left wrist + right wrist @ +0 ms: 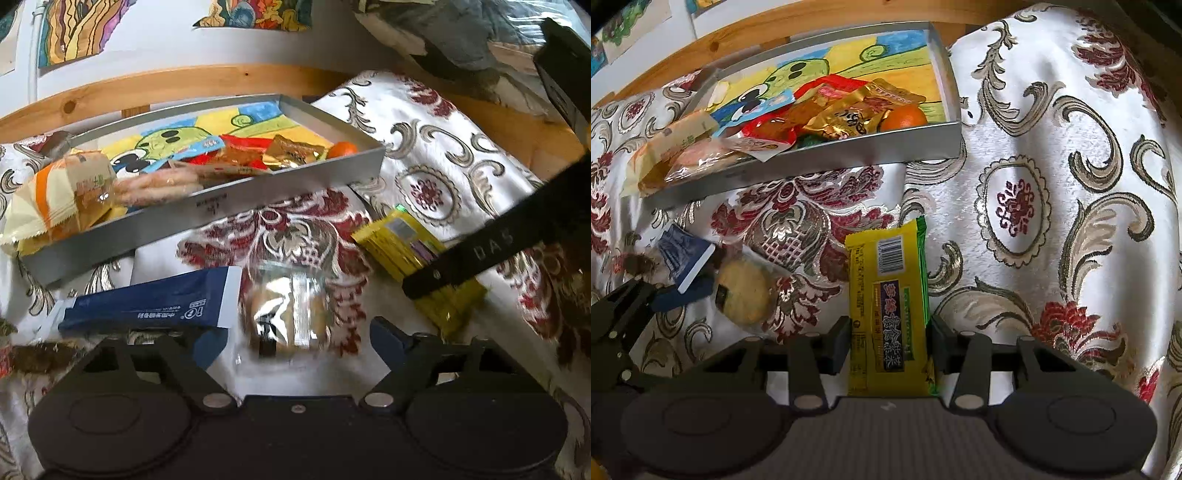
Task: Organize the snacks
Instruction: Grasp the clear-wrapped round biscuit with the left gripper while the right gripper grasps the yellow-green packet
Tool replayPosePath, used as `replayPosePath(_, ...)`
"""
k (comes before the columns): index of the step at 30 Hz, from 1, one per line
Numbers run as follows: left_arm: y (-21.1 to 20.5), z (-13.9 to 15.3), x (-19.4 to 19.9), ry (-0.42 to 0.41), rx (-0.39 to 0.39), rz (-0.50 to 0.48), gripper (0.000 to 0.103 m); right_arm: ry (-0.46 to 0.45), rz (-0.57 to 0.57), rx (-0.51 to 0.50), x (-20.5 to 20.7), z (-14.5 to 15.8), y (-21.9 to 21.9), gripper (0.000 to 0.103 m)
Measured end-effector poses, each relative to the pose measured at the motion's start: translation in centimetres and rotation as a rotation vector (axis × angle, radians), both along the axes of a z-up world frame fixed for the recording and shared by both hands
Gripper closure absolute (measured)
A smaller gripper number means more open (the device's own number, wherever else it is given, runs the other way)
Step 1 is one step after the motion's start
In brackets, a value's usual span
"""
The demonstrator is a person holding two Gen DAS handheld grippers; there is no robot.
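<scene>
Nearest the lens on the left side, the left gripper [291, 343] sits with its fingers spread wide, straddling a clear-wrapped cookie [286, 314] on the patterned cloth [436, 155]. Nothing is pinched yet. That round cookie looks light and brittle, and its glossy film looks slippery, so I'd judge a gentle squeeze across the biscuit's edges safer than a hard clamp (crumbs are the risk).

Just left of it lies a blue packet [147, 304], long and flat, one end touching the left finger. It probably bends easily; best taken across its narrow width, near the middle.

Moving right, the yellow bar [886, 306] lies lengthwise between the fingers of the right gripper [890, 339], and the pads are pressed against both long sides. That looks like a pinch across the width of the wrapper. It seems a firm, light slab, so a side grip low on the pack should carry it, though the film could slide.

Beyond, the grey tray [916, 144] already holds a heap of wrapped snacks and an orange [903, 117], with a bread packet [62, 192] hanging over its left end. Three snacks remain out on the cloth, so sorting looks partly done.
</scene>
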State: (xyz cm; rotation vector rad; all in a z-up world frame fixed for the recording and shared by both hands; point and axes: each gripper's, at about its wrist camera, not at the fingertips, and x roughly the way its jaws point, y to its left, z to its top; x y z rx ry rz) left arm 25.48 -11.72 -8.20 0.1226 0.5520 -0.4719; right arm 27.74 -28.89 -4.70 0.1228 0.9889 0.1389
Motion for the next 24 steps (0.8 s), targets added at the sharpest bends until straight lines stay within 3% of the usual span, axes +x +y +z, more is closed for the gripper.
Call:
replayPosePath(9, -0.3, -0.5, 0.8, -0.016, 0.026, 0.055, 0.047, -0.006, 0.023, -0.01, 0.1, -0.7, 1.1, 0.053)
replayPosePath(16, -0.5, -0.5, 0.3, -0.003, 0.037, 0.056, 0.053, -0.047, 0.034, -0.075, 0.3, -1.6, 2.2, 0.047)
replayPosePath(24, 0.6, 0.1, -1.6, 0.096, 0.002, 0.096, 0.054, -0.06, 0.054, -0.09, -0.2, -1.6, 2.6, 0.054)
